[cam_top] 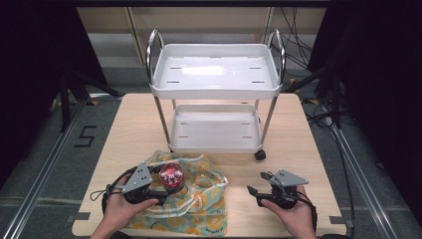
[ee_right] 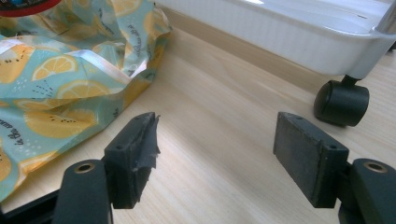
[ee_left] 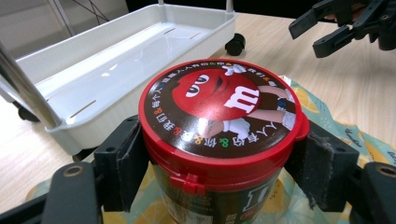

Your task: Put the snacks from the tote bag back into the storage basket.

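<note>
My left gripper [ee_left: 219, 163] clamps the rigid, slick-walled candy jar [ee_left: 219, 121] just under its red lid, upright on the soft bag [cam_top: 199, 199] near the table's front edge; right gripper [ee_right: 224, 154] gapes, empty.

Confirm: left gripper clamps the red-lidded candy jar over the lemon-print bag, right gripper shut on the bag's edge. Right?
Not quite. The right gripper is open and holds nothing, jaws apart over bare table, as the right gripper view shows. The left gripper does clamp the candy jar over the lemon-print bag.
</note>
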